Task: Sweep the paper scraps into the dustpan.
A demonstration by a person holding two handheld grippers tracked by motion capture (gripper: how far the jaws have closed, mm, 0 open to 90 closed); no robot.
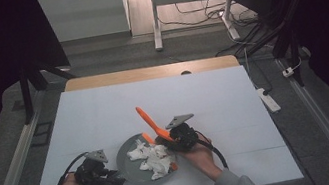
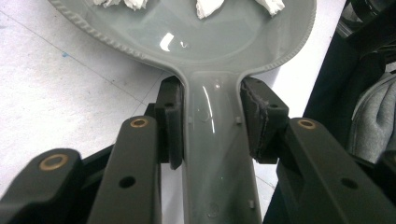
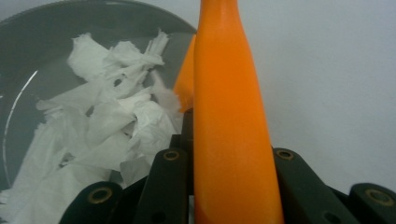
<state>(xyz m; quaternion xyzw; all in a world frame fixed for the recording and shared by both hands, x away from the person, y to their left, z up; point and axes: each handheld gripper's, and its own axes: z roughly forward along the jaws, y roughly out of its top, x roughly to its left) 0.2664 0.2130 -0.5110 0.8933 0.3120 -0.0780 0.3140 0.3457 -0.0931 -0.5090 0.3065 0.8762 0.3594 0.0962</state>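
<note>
Paper scraps (image 1: 152,158) may spill over the grey pan (image 1: 129,168) rim if I sweep too hard. My right gripper (image 1: 176,138) clamps the orange spatula (image 1: 149,121), handle slanting up and away leftwards, blade down in the pan. My left gripper (image 1: 112,178) is closed on the pan's handle (image 2: 215,154), near the table's (image 1: 203,96) front edge.

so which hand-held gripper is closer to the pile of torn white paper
Right. The right hand-held gripper sits at the paper pile clamping the orange spatula; the left hand-held gripper grips the grey pan's handle, farther away.
</note>
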